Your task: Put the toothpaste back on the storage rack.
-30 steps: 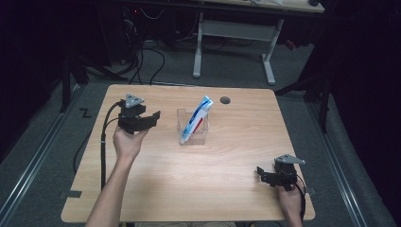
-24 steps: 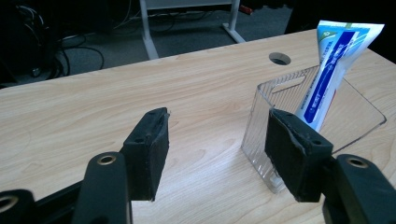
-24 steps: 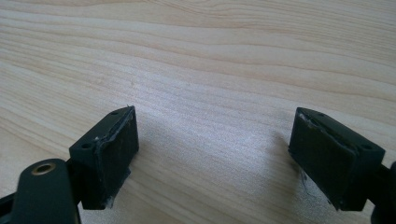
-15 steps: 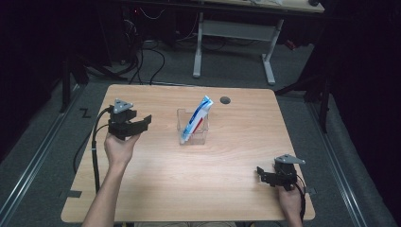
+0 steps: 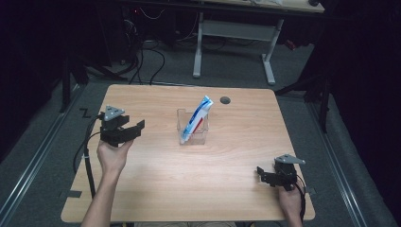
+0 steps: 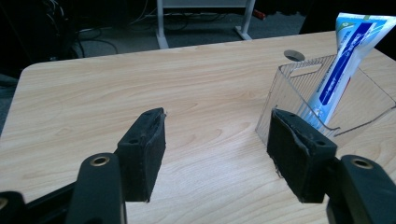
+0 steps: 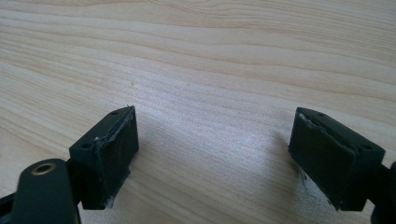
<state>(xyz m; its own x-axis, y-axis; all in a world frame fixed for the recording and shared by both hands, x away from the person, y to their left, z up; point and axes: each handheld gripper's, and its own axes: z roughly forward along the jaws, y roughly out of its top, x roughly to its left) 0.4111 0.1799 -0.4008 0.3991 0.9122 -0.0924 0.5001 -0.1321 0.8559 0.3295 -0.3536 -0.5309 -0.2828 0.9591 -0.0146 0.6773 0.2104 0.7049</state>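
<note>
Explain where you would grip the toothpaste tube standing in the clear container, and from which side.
Grip the toothpaste tube at its flat upper end, coming down from above. That end leans out over the rim of the clear container, while the walls box in its lower part. Set the jaws across the flat faces.

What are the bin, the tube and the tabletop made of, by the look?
Bin: clear rigid plastic, probably; you see the table through its glossy walls. Toothpaste tube: looks like soft printed plastic or laminate, with a flat crimped top end. Tabletop: pale wood grain, smooth; veneer or laminate, can't tell.
</note>
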